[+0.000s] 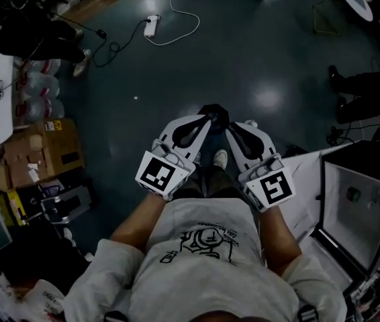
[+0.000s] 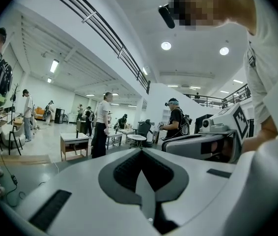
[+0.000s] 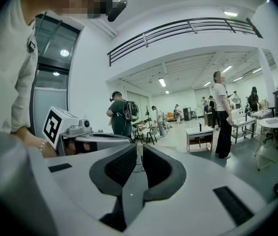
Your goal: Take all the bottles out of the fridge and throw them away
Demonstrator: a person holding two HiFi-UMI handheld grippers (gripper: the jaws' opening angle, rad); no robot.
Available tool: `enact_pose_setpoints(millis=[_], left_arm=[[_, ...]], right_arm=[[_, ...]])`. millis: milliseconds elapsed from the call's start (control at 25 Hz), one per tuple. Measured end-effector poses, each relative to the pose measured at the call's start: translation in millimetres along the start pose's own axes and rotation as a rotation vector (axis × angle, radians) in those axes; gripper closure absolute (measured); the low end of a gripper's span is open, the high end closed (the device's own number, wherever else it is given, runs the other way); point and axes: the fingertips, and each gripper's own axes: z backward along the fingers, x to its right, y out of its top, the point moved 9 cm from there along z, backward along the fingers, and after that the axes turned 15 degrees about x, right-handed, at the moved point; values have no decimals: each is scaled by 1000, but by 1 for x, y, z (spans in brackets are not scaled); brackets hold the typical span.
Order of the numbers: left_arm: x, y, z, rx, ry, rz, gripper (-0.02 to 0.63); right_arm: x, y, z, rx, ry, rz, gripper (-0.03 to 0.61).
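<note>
In the head view I hold both grippers side by side at waist height, pointing away from my body over the dark floor. My left gripper (image 1: 209, 116) (image 2: 141, 150) is shut, its black pads meeting at the tips with nothing between them. On my right gripper (image 1: 232, 129) (image 3: 139, 147) a narrow slit shows between the pads, and it too is empty. A small fridge (image 1: 359, 241) stands at the right with its door open and a pale inside. Two small round things (image 1: 354, 194) sit in it, too dim to name. Clear plastic bottles (image 1: 41, 86) lie bunched at the far left.
A cardboard box (image 1: 45, 149) and other clutter stand on the floor at the left. A power strip (image 1: 151, 25) with its cable lies ahead. Several people (image 2: 101, 124) and low tables (image 3: 200, 136) fill the hall beyond the grippers.
</note>
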Motion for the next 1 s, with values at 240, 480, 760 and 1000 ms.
enact_pose_setpoints(millis=[240,480,760,1000], left_arm=[[9,30,-7,9,-4,10,601],[17,59,-7,45,-18,17,601],[27,84,1,65,-59,12,601],[32,101,5,65,-103,11,601]], right_arm=[[-2,33,-1,2,10,22,529],[-10,60,2,1,16,38,537],[-30,85,5,-1,12,51,540],[-39,103,11,18,-30,61,540]])
